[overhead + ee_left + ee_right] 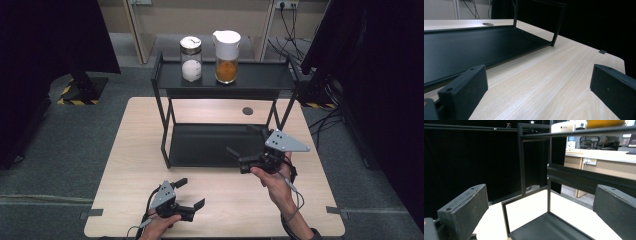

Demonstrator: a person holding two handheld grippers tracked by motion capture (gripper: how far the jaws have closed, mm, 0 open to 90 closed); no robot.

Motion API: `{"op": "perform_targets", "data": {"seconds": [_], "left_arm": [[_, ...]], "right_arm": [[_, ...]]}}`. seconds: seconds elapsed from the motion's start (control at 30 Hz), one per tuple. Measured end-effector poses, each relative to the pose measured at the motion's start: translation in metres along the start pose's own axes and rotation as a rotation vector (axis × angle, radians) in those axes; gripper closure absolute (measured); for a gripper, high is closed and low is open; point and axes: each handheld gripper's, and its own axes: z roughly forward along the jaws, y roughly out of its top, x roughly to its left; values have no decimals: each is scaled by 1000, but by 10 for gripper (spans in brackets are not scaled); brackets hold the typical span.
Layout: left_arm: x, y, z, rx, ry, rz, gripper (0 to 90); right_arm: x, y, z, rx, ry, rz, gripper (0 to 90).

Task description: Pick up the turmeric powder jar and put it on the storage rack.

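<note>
A black two-tier metal rack (260, 80) stands on the light wooden table (135, 150). Its top shelf carries a glass jar (191, 59) of white powder and a white-lidded jug (227, 56) of orange contents. My left gripper (191, 193) rests low near the table's front edge, open, with nothing between its fingers (466, 87). My right gripper (242, 140) is held at the front right of the rack's lower shelf (210, 145), open and empty, facing left across it. In the right gripper view its jaws stand wide apart before the rack's post (522, 160).
A round grey cable cap (247, 111) sits in the table behind the rack. Black curtains hang on both sides, and cables lie on the floor at the right. The left gripper view looks across bare wood (549, 75) beside the lower shelf (474, 47).
</note>
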Motion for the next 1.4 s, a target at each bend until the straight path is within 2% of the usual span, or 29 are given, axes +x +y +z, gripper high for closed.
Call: {"op": "perform_targets", "data": {"seconds": [0.4,0.77,1.4], "left_arm": [[0,0,0,0,1,0,7],[0,0,-1,-7,5,1,7],[0,0,-1,-8,9,-1,7]], "right_arm": [[7,-34,-7,19,5,18,4],[20,-52,-11,49,5,-8,4],[27,-92,-12,111,16,35,4]]}}
